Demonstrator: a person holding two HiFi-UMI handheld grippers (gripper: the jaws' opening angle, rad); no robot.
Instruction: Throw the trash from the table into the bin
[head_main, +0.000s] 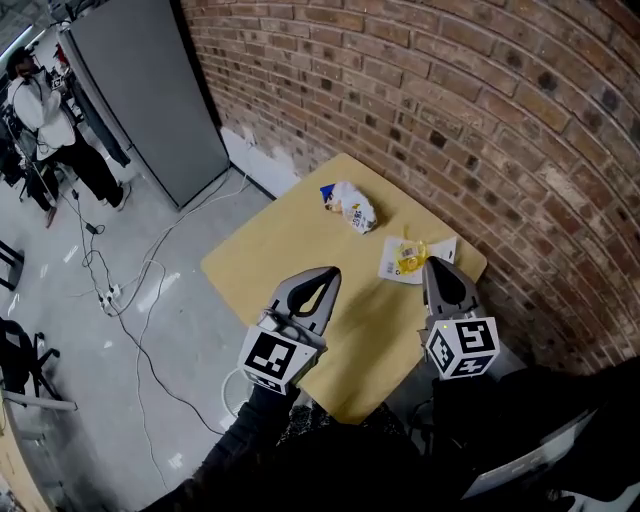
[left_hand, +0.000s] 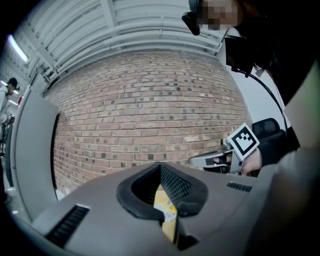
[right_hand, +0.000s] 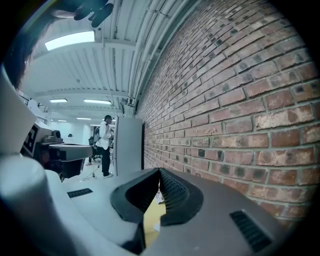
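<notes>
Brick wall (head_main: 450, 90) is backing a pale yellow table (head_main: 260, 260), and the trash is lying on that table. A crumpled, shiny white-and-blue wrapper (head_main: 352, 206) is sitting toward the table's far side. A flat white paper with a scrunched yellow scrap on top (head_main: 410, 258) is lying by the table's right-hand edge. Both claws are hovering over the table's near half, the left gripper (head_main: 330, 275) and the right gripper (head_main: 432, 264) each pinched fully together with nothing in them. So the person is probably lining up a first pick, likely the paper, since the right gripper's tip is sitting just beside it. Doing it well is going to mean spreading those jaws first, then coming in low and nipping the puffy yellow bit, because flat paper on smooth wood is tricky to pinch. No bin is showing anywhere off the table.
</notes>
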